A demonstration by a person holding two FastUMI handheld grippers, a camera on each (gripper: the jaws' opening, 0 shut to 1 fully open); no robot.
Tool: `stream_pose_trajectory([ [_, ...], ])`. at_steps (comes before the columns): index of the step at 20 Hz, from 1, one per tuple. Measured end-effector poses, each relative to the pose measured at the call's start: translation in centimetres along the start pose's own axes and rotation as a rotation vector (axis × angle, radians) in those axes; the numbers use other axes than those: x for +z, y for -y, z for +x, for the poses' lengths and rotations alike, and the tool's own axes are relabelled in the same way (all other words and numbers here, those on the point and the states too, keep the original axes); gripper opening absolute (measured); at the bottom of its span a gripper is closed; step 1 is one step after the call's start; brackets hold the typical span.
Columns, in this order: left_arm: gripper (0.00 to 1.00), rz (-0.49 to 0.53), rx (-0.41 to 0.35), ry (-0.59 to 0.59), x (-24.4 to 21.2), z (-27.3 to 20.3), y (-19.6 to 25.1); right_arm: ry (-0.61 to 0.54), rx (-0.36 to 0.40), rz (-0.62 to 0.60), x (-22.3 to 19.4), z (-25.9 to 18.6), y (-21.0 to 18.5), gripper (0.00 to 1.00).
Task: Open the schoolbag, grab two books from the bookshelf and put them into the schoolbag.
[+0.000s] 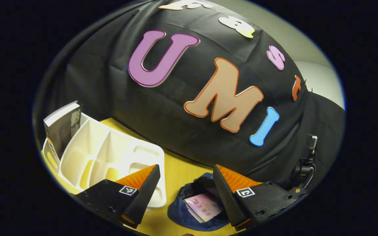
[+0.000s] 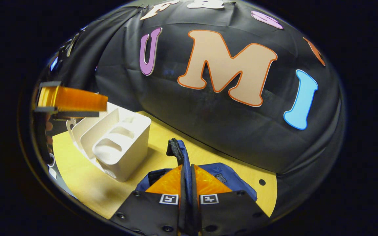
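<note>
The blue schoolbag lies open on the yellow table, and a pale pink book rests inside its mouth. My left gripper hovers open above the bag, nothing between its fingers. To its left stands the white bookshelf with a dark book upright in its far-left slot. In the right gripper view, my right gripper is shut on a black-edged flap of the schoolbag, holding it upright. The bookshelf stands left of the bag, with the left gripper's finger above it.
The yellow table ends at the black cloth wall behind the bag and shelf. A small dark hole marks the table right of the bag. A black clamp-like fixture hangs at the right edge of the left gripper view.
</note>
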State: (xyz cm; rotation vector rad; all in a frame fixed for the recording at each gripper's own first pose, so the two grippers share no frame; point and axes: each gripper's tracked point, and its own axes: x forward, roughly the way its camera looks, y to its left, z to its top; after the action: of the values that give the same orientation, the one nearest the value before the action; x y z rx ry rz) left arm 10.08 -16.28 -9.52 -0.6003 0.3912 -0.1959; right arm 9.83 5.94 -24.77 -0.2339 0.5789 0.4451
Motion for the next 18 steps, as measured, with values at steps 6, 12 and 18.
stream_pose_trajectory([
  [6, 0.93, -0.008, 0.091, 0.003, 4.6, -0.5, -5.2, -0.009, -0.018, -0.003, 0.1, 0.5, -0.5, 0.10],
  [12, 0.93, 0.127, 0.198, 0.028, 8.7, -0.9, -9.9, -0.018, -0.026, 0.013, 0.1, 0.9, -0.6, 0.10],
  [18, 0.93, 0.149, 0.297, 0.046, 11.9, -1.9, -15.1, -0.025, -0.034, 0.022, -0.1, 1.0, -0.6, 0.10],
])
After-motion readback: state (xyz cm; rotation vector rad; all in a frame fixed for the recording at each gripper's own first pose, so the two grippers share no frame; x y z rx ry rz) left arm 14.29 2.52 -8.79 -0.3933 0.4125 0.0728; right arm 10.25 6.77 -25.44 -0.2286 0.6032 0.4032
